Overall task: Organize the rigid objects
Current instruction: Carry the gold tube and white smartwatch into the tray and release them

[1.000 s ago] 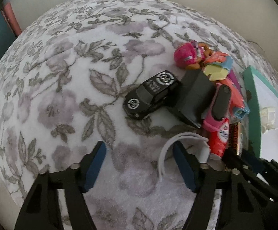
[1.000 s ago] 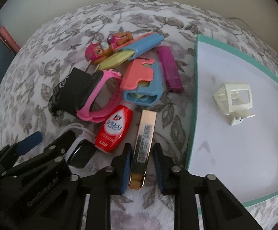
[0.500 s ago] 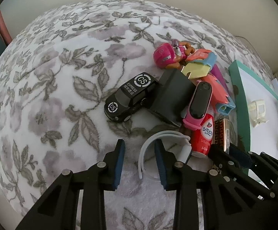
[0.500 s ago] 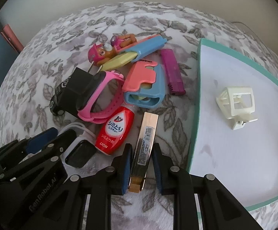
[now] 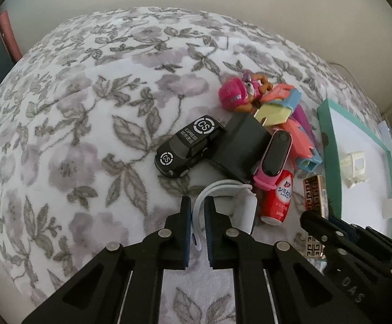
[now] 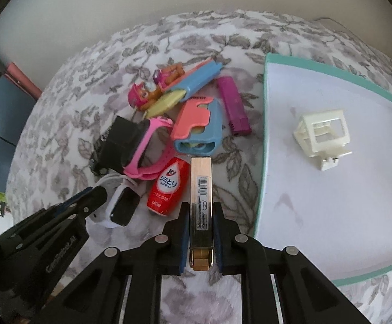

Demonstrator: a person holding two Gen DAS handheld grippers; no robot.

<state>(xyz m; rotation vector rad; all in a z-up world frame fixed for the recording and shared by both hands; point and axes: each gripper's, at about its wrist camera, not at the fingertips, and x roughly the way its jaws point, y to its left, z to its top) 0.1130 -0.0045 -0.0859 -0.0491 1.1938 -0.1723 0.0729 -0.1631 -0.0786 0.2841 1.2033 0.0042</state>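
Two grips are set: the right gripper clamps the gold box beside the red bottle; the left gripper, jaws just closed, pinches the white watch's strap. Lift straight up, clearing clutter; the teal-rimmed tray lies open rightward.

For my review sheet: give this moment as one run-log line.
left gripper: shut on white watch strap | right gripper: shut on gold box | tray: holds white frame
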